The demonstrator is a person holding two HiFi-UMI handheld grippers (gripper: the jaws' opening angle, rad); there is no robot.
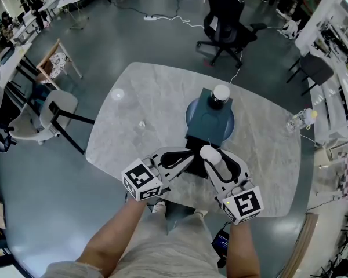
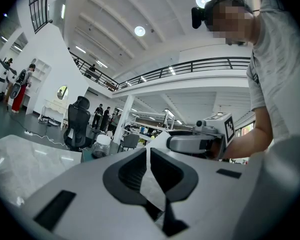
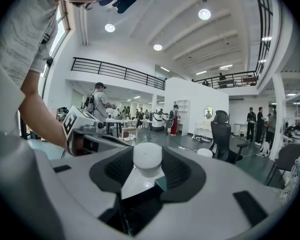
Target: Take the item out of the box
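A dark box (image 1: 191, 141) lies open at the table's near edge. My left gripper (image 1: 187, 156) comes in level from the left, shut on the box's thin flap (image 2: 152, 184), whose white inner face runs up between its jaws (image 2: 148, 153). My right gripper (image 1: 212, 157) comes in from the right, its jaws closed around a white round-capped item (image 1: 209, 153) held over the box. In the right gripper view the cap (image 3: 148, 160) sits between the pads of that gripper (image 3: 148, 170). The item's lower part is hidden.
Beyond the box, a round blue-grey plate (image 1: 209, 122) and a white-capped jar (image 1: 220, 93) stand on the marble table (image 1: 145, 109). A clear bottle (image 1: 299, 119) lies at the table's right edge. An office chair (image 1: 226, 17) stands beyond it, other chairs (image 1: 53, 112) to the left.
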